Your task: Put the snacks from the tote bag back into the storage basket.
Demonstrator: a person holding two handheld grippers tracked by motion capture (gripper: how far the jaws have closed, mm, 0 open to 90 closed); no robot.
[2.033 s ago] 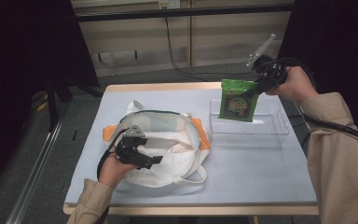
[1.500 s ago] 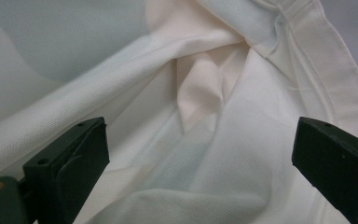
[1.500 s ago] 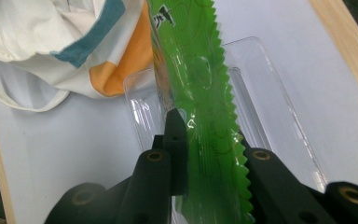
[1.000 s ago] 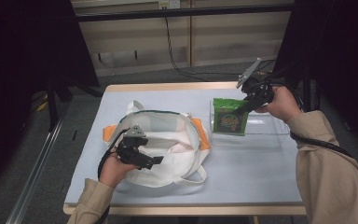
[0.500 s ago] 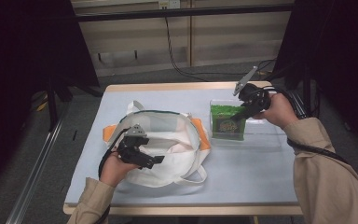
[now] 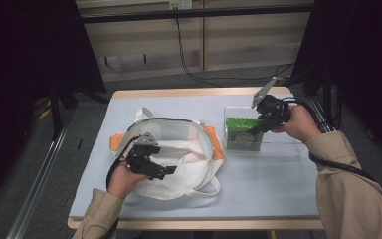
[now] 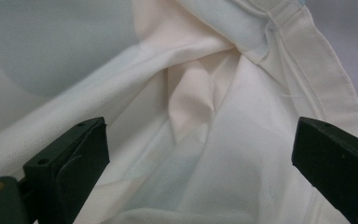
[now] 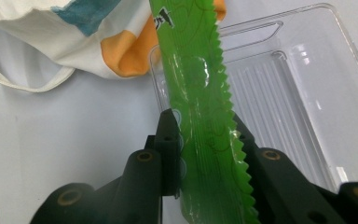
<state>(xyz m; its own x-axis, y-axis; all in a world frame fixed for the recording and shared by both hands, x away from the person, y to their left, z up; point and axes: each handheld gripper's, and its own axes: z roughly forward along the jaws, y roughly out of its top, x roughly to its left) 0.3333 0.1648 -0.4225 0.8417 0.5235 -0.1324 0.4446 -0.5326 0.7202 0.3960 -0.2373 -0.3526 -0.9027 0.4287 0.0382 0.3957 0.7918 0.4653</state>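
Note:
A white tote bag [image 6: 179, 149] with orange patches lies on the left half of the table. My left gripper [image 6: 155, 168] rests on its near side; in the left gripper view that gripper [image 7: 200, 149] stands open, with folded white bag cloth [image 7: 191, 93] between the wide-apart jaws. My right gripper [image 6: 256, 128] is shut on the edge of a green snack packet [image 6: 242, 134], holding it low over the left end of a clear plastic tray [image 6: 283, 144]. In the right gripper view, the packet [image 8: 198, 93] stands edge-on between that gripper's [image 8: 205, 135] jaws.
The blue-grey tabletop [image 6: 258, 184] has bare room in front of the tray. The clear tray [image 8: 307, 84] lies just right of the bag's orange corner [image 8: 126, 51]. Black cables trail behind the right hand, and dark curtains flank the table.
My right gripper has carried the green packet down and to the left, from high above the tray to low over its left end. The left gripper has stayed on the bag.

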